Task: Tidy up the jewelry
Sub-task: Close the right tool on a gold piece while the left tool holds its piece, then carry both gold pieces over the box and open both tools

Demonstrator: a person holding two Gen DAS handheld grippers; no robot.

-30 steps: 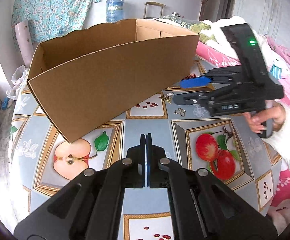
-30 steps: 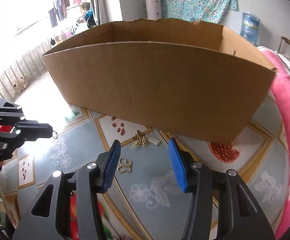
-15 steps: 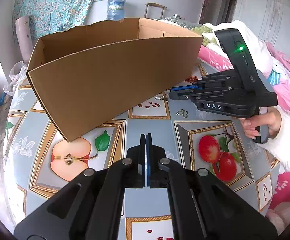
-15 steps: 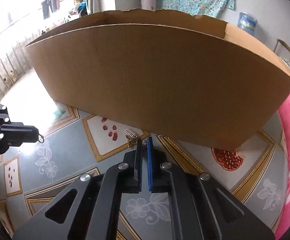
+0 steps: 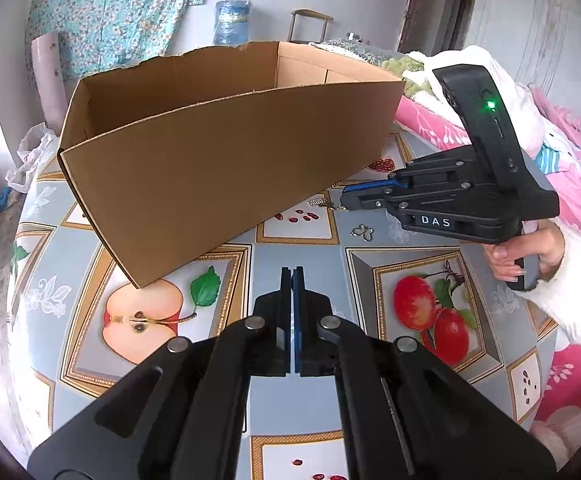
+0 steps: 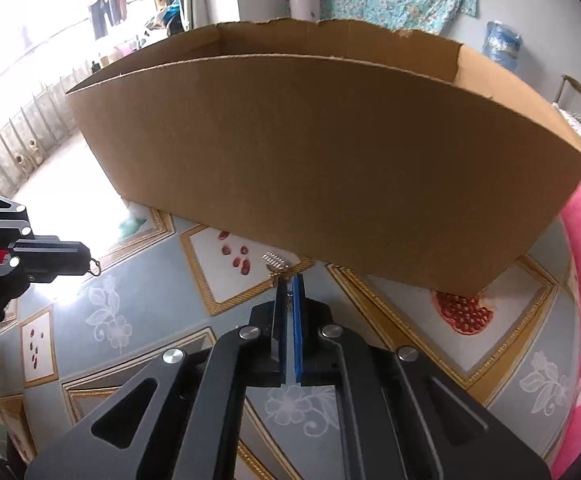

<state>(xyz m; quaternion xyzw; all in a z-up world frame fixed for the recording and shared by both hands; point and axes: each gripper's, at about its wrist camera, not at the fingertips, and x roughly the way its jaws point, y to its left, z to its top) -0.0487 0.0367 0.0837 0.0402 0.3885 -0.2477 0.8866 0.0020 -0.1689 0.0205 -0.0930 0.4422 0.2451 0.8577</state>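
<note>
right claw: my right gripper (image 6: 289, 280) has its blue pads pinched together on a small gold earring (image 6: 277, 266); most of the piece pokes out past the fingertips, one bit shows between the pads.
change: a second ago these jaws stood wide apart over the loose jewelry; half a second ago they had snapped shut on it, and now they're still clamped, tips a touch higher off the tablecloth (image 6: 138, 304).
meaning: my read is the pick is made, so the next step is carrying it up over the wall of the cardboard box (image 6: 322, 152).
earring vs claw: right at the fingertips, just in front of the box's near wall, low by its bottom edge; I can't tell if the dangling end still touches the cloth.
left claw: my left gripper (image 5: 292, 274) is fully closed too; in its own view nothing shows between the pads, but the right view shows a tiny ring (image 6: 95, 267) hanging at its tip, so it seems to hold one.
left claw position: hovering over the table, well apart from the box; unchanged over the last second.
leftover: a silver flower-shaped piece (image 5: 362, 232) lies flat on the cloth just below the right gripper.
box: open-topped, inside hidden from both views.
</note>
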